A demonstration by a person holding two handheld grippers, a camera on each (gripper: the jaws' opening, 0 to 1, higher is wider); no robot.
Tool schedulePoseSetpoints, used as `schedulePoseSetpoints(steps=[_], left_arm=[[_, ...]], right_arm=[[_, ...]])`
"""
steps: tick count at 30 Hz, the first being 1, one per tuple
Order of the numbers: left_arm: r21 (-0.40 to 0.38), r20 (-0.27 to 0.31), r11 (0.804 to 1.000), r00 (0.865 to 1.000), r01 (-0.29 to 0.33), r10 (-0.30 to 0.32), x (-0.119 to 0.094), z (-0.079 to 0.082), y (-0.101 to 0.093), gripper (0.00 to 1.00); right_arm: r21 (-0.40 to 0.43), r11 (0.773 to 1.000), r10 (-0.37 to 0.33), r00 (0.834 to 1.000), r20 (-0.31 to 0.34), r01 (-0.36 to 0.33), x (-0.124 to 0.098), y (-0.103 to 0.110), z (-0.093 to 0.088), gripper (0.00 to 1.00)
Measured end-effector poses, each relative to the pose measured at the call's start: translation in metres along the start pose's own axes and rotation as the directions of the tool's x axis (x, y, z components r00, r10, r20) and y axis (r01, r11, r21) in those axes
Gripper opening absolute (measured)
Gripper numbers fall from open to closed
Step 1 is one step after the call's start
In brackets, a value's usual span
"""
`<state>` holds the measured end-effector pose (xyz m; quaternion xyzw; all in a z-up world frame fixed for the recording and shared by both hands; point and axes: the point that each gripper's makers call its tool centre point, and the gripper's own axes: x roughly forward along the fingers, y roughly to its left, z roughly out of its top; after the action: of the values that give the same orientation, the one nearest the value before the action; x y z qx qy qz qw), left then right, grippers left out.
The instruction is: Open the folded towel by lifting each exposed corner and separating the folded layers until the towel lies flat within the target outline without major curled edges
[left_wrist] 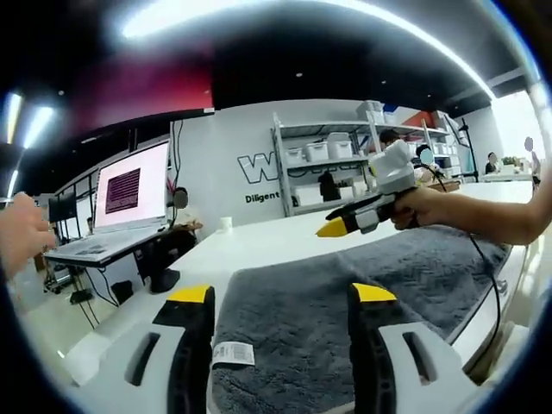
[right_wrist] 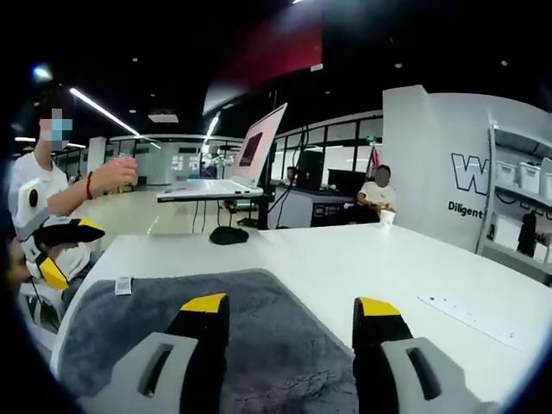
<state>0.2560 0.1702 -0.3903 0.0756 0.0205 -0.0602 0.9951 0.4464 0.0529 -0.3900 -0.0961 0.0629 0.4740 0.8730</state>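
Left gripper view shows the grey towel (left_wrist: pixel 345 293) spread on the white bench (left_wrist: pixel 259 246), left tongs (left_wrist: pixel 280 297) and right tongs (right_wrist: pixel 291 306) both spread and empty above it, so I would pinch only the top layer at a corner.

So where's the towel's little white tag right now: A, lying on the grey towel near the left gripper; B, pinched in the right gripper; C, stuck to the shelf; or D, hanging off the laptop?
A: in the left gripper view the white tag lies on the grey towel close beside the open left gripper, with nothing pinching it.
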Motion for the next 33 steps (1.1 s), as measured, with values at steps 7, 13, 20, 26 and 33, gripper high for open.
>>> schedulePoseSetpoints(steps=[7, 13, 20, 26, 33], left_arm=[[-0.014, 0.010, 0.999, 0.999, 0.032, -0.032, 0.008, 0.004, -0.013, 0.70], [-0.028, 0.035, 0.996, 0.996, 0.083, -0.082, 0.011, 0.012, -0.030, 0.70], [-0.021, 0.054, 0.992, 0.991, 0.125, -0.124, 0.019, 0.020, -0.050, 0.72], [-0.017, 0.056, 0.989, 0.988, 0.148, -0.147, 0.025, 0.022, -0.059, 0.72], [-0.020, 0.044, 0.985, 0.985, 0.170, -0.169, 0.029, 0.020, -0.070, 0.73]], right_arm=[[-0.029, 0.999, -0.042, 0.999, 0.005, 0.042, -0.027, -0.013, 0.003, 0.55], [-0.021, 0.997, -0.073, 0.997, 0.027, 0.074, -0.052, -0.022, 0.008, 0.56], [-0.016, 0.995, -0.101, 0.994, 0.036, 0.102, -0.081, -0.031, 0.012, 0.62], [-0.007, 0.992, -0.124, 0.992, 0.030, 0.124, -0.098, -0.038, 0.006, 0.64], [-0.007, 0.990, -0.143, 0.989, 0.027, 0.143, -0.121, -0.041, 0.000, 0.64]])
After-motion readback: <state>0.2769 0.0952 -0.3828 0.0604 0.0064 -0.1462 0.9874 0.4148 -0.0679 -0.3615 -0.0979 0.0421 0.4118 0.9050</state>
